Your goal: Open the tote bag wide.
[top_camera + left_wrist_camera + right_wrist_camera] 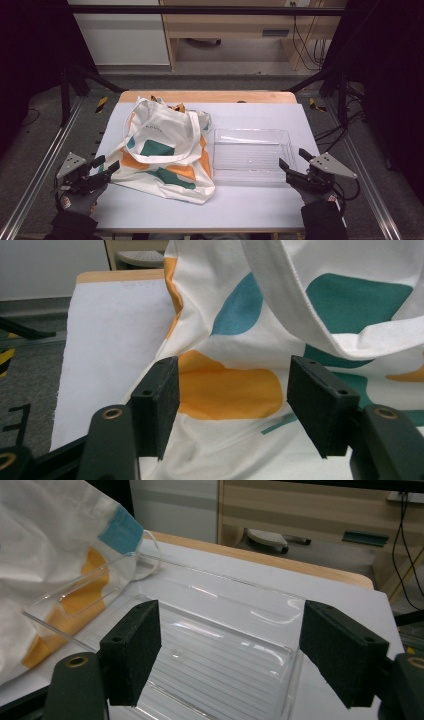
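Pale grey tabletop [250, 205] is stretching across the middle of the high view, with a wooden strip [207, 96] running along its far edge and dark floor lying to either side. At the near left corner, the left gripper [106, 166] is hovering over the table edge, held in a gloved hand [77, 199], and its jaws are standing apart with nothing pressed between them. In the left gripper view the two black pads [157, 402] are framing the near edge of a tote bag [280, 325] while touching no cloth, and an orange patch of the fabric is showing in the gap between them.

That tote bag [165, 150], white with teal and orange shapes, is lying flat on the left half of the table, just beyond the left gripper's tips, with its long handle [192, 137] draping loosely across the top. Just beside it to the right, a clear plastic tray [252, 155] is sitting on the table, its left wall touching or nearly touching the bag; in the right gripper view the cloth is showing through that clear wall [80, 597].

At the near right, the right gripper [295, 162] is pointing toward the tray's near right corner, its jaws also standing apart and gripping nothing. Seen from its own camera, the pads [132, 647] are bracketing the tray's near rim [290, 657] without closing on it.
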Available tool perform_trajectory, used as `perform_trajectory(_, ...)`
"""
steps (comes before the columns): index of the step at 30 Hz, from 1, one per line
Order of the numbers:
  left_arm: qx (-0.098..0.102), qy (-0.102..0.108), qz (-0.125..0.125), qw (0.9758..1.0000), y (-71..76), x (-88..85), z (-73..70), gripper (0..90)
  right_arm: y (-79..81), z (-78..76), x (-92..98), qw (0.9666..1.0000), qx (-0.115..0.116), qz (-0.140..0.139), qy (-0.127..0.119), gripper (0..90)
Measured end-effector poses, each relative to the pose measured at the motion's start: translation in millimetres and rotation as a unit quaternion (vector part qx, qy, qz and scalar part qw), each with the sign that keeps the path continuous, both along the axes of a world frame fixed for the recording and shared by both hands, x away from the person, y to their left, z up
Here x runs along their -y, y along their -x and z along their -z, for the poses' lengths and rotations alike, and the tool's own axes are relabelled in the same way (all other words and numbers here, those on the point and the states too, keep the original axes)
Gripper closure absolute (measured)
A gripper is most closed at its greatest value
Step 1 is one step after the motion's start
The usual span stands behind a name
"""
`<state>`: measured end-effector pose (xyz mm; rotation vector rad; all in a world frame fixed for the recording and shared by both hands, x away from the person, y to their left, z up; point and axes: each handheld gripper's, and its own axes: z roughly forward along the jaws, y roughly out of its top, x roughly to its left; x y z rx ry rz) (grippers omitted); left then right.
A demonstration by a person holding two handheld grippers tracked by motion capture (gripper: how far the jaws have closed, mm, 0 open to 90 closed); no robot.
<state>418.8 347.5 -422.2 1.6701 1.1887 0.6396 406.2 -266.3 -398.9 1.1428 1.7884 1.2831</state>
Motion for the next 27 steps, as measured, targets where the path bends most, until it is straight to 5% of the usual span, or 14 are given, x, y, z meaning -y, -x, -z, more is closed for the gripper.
perform_trajectory(27,0.014,0.018,0.019,0.9996,1.1,11.1,-31.8,47.2,-7.0,-18.1,-71.7,0.9959,0.004,-0.089,-0.012,29.5)
